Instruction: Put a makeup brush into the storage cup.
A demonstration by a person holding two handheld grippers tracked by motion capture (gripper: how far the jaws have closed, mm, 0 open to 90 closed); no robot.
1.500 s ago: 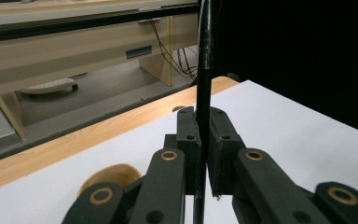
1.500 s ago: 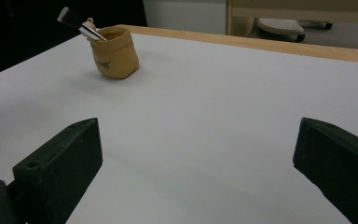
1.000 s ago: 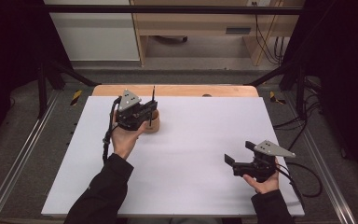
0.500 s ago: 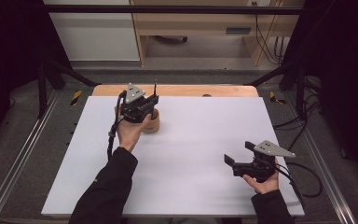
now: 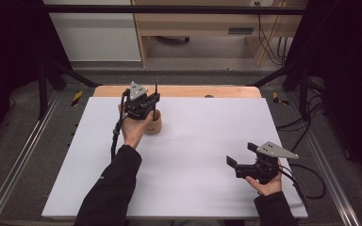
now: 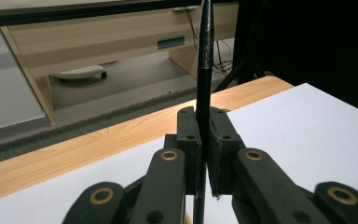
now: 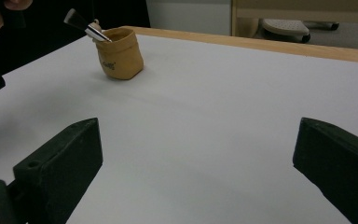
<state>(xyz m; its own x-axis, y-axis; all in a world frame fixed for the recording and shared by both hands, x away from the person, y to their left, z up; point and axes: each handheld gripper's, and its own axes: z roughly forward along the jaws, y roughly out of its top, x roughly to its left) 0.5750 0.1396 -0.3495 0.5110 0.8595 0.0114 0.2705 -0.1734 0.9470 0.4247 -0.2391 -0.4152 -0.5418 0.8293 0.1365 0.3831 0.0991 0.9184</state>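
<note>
the left tongs [image 5: 147,104] pinch a thin black brush [image 6: 204,70] between pressed-together jaws; the handle stands upright above them. the brush head, with its metal collar, sits at the rim of a small tan cup [image 5: 152,123], as the right gripper view shows. the cup stands on the white desk [image 5: 202,141], directly below and just beside the left tongs. the right tongs [image 5: 238,160] are spread wide and hold nothing, low over the desk, well apart from the cup.
</note>
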